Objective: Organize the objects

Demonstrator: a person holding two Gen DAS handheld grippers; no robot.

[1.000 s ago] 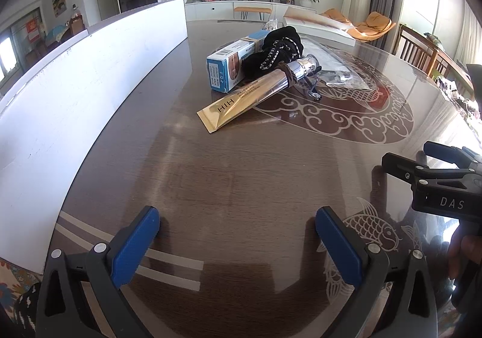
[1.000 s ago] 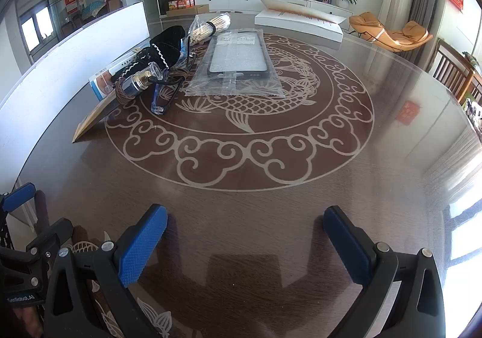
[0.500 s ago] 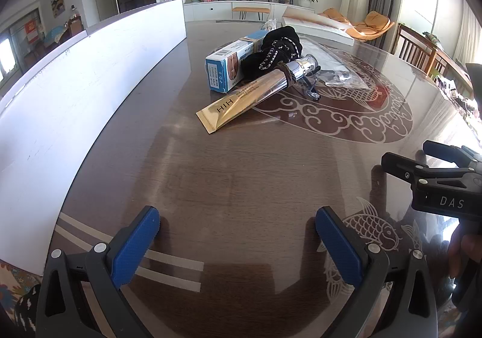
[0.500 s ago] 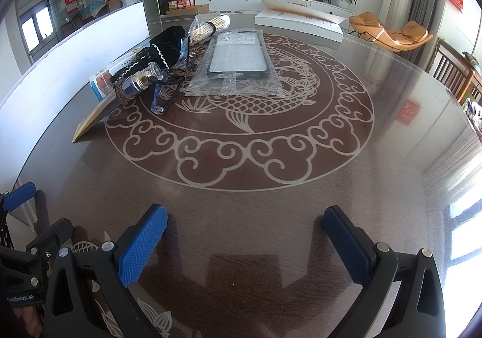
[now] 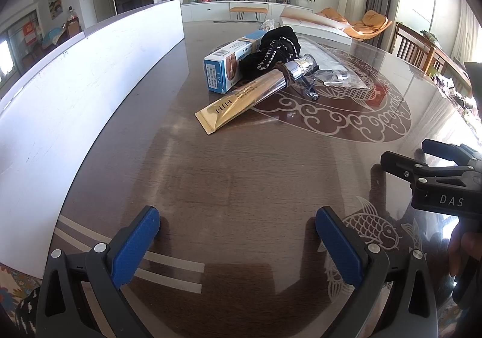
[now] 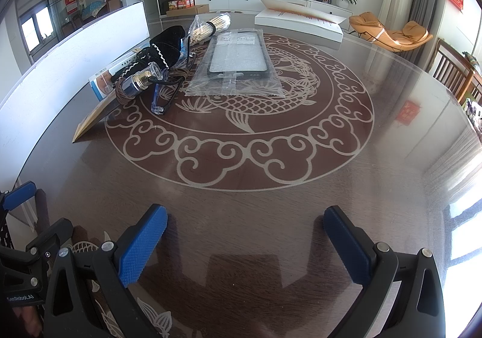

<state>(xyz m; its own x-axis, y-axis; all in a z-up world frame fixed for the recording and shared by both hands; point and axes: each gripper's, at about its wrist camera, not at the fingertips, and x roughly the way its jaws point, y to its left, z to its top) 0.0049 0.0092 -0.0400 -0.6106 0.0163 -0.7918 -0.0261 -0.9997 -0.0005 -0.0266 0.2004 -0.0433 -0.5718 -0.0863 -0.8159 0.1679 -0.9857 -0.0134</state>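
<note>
- The objects to be sorted lie in a loose cluster toward the far left part of the table [image 6: 271, 217], partly on the fish-and-cloud medallion inlaid in it.
- A gold tube [image 5: 241, 99] with a silver cap lies nearest the near edge, its flat crimped end pointing that way; a brown cord [image 5: 286, 75] is wrapped around it near the cap.
- A blue-and-white box [image 5: 224, 66] lies just behind the tube, toward the white panel [image 5: 75, 90] along the left edge.
- A black pouch [image 6: 164, 48] with white trim rests on the box and touches the tube.
- Blue-framed glasses [image 6: 164, 96] lie beside the cap, on the medallion.
- A phone case in a clear bag [image 6: 238, 60] lies flat on the medallion, to the right of the pouch.
- A bagged bundle of wooden sticks [image 6: 209, 27] lies behind the pouch, toward the far edge.
- The left gripper [image 5: 238, 235] hovers over the near edge, spread wide and holding nothing, well apart from the cluster.
- The right gripper [image 6: 245, 232] hovers beside it, likewise spread wide and holding nothing.
</note>
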